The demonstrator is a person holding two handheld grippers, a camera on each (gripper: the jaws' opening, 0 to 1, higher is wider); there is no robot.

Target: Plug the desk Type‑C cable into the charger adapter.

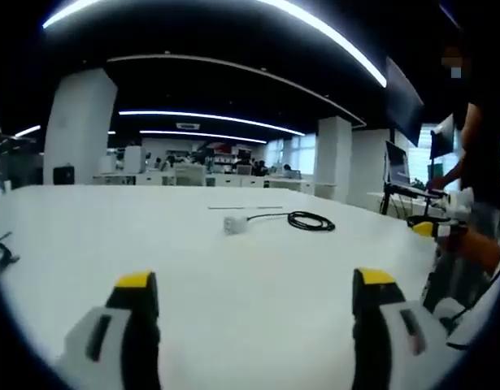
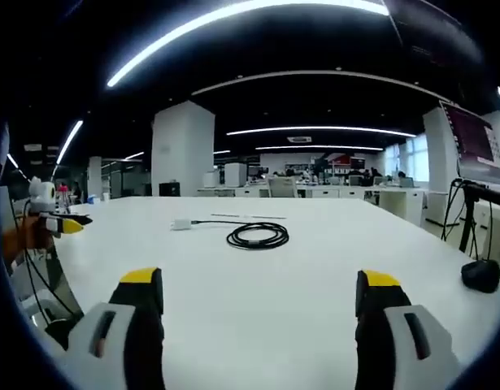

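A small white charger adapter [image 1: 235, 223] [image 2: 181, 223] lies on the white table [image 1: 193, 252] [image 2: 315, 268]. Beside it sits a coiled black Type-C cable [image 1: 310, 221] [image 2: 258, 236]. One straight end of the cable runs up to the adapter; whether it is inserted is too small to tell. My left gripper [image 1: 254, 280] is open above the near table, well short of both things, with nothing between its jaws. My right gripper [image 2: 259, 278] is likewise open and holds nothing, facing the coil from a distance. Each gripper appears at the edge of the other's view [image 1: 428, 228] [image 2: 64, 224].
A thin pale strip [image 1: 245, 208] [image 2: 250, 216] lies on the table behind the adapter. A person [image 1: 481, 154] stands at the table's right side. A black object [image 2: 481, 275] and a stand with a monitor [image 2: 476, 146] are off the table's right edge. Office desks fill the background.
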